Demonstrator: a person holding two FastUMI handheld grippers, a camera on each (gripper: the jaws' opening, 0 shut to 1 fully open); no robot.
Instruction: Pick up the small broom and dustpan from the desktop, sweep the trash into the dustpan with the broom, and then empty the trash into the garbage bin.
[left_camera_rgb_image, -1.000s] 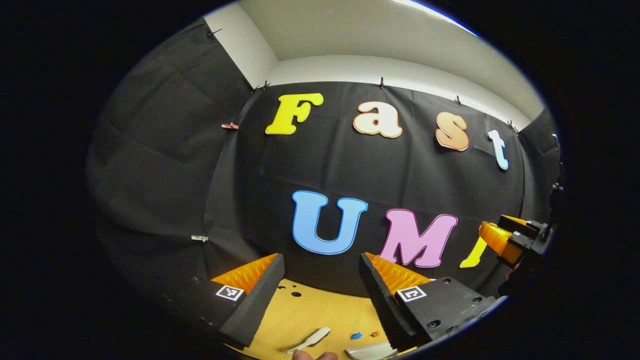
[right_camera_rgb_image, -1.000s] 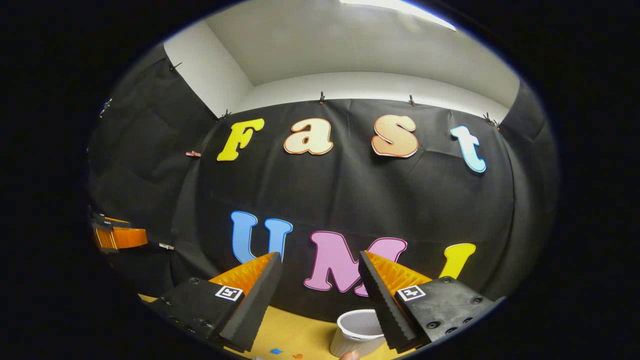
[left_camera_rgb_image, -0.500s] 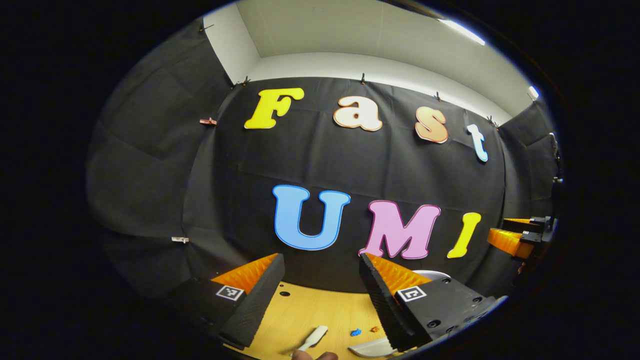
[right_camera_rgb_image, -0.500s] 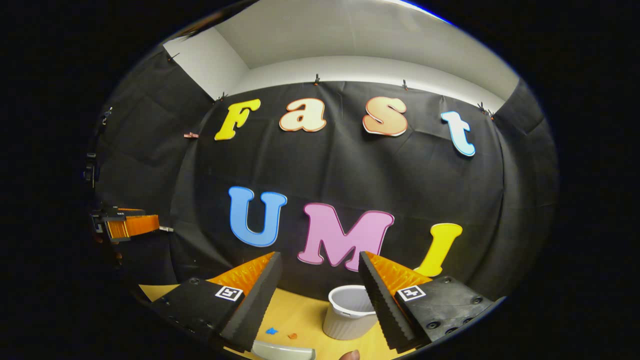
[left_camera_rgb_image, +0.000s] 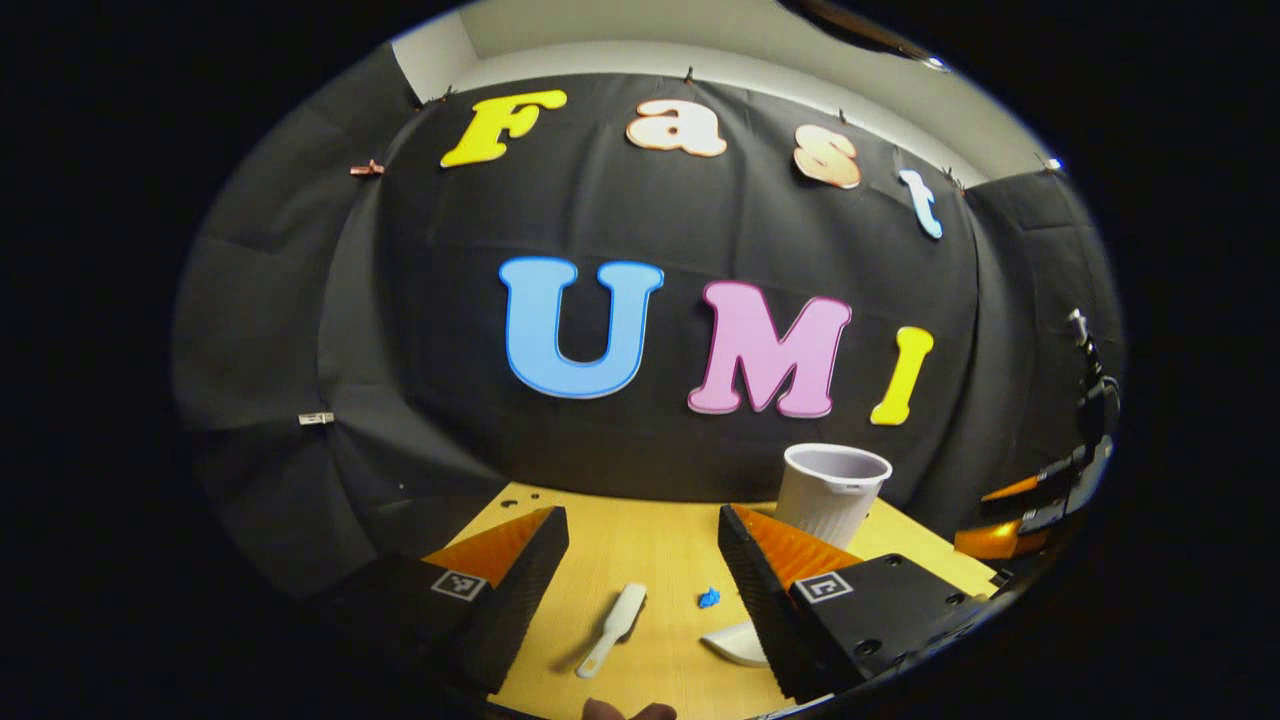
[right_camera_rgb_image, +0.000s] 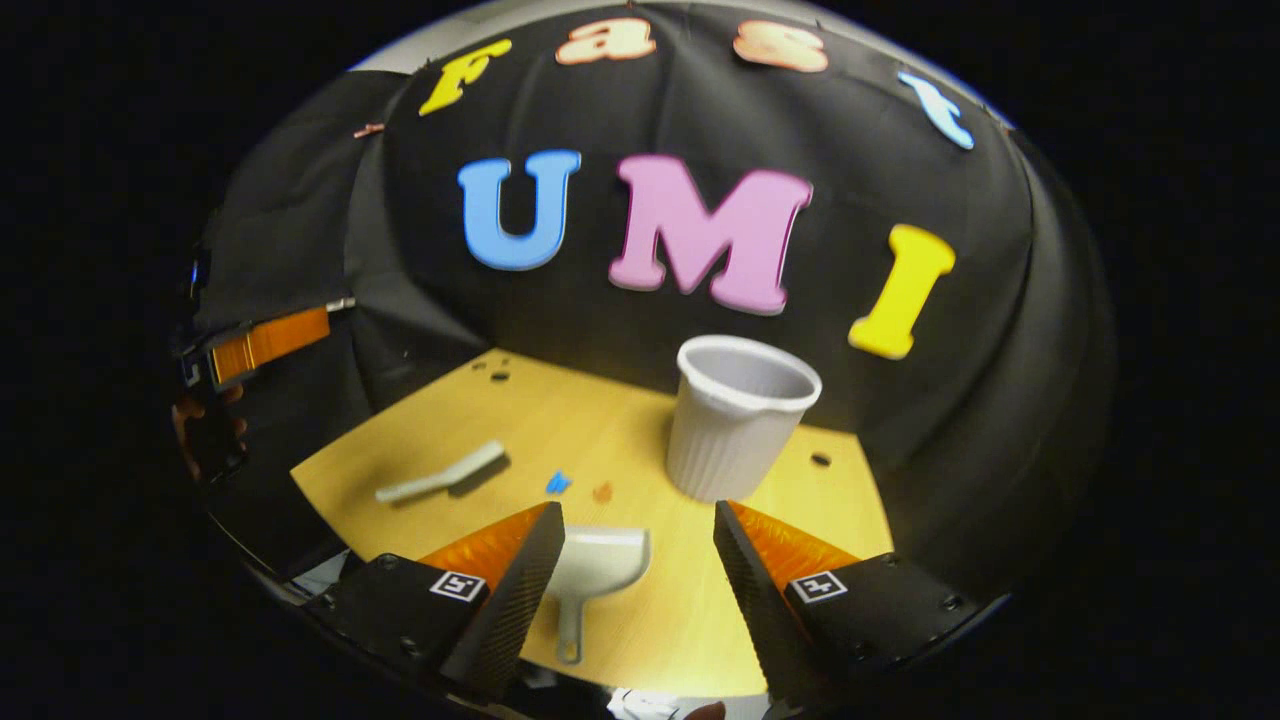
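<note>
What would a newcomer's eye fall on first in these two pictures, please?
Probably the white ribbed garbage bin, upright at the back of the yellow desktop. Next, the dustpan lying just ahead of the open right tongs, and the small broom lying further left. Two bits of trash sit between broom and bin.

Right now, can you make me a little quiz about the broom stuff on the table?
1. True or false: the small broom lies on the desktop, held by no gripper.
2. Which sits between the right gripper's open fingers in the right gripper view? A) dustpan B) garbage bin C) blue scrap
3. How many trash scraps lie between broom and bin in the right gripper view?

Key: 1 true. 2 A. 3 two, the blue one and an orange scrap.
</note>
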